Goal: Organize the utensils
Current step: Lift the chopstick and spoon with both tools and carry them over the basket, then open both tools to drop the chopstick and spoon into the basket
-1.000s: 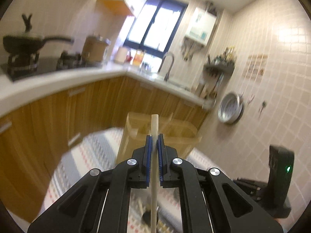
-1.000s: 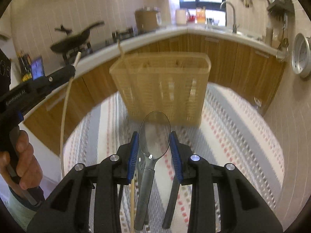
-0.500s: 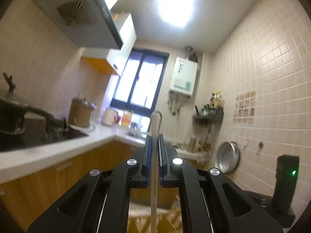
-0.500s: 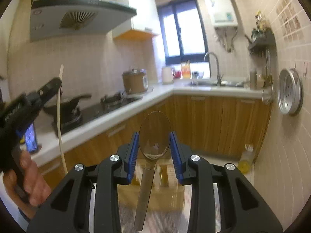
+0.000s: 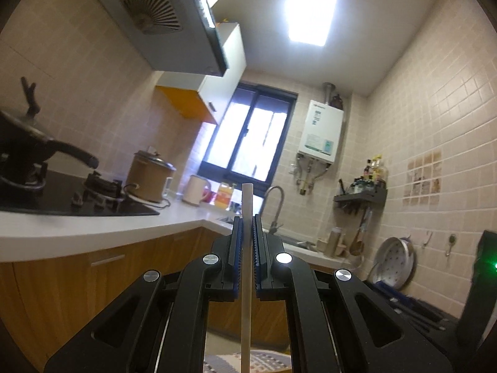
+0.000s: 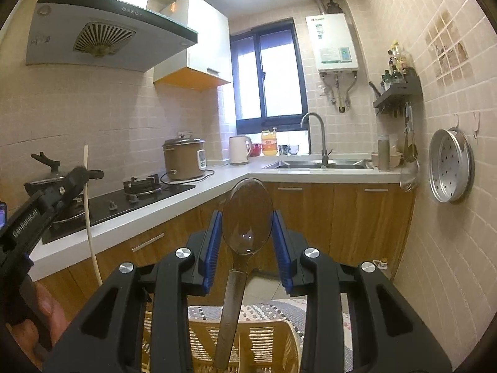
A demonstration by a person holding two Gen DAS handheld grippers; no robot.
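My left gripper is shut on a pale chopstick that stands upright between the pads. It also shows at the left of the right wrist view, with the chopstick hanging down from it. My right gripper is shut on a metal spoon, bowl up and handle pointing down. Below it is the slatted beige utensil basket, standing on a patterned mat. Both grippers are raised high and point at the kitchen walls.
A white counter runs along the left and back with a gas hob, a pan, a rice cooker, a kettle and a sink. A range hood hangs overhead. A steamer tray hangs on the right wall.
Both grippers have tilted and risen, so the views swung from the basket and mat up to the counter, window and ceiling. Each still holds its utensil.
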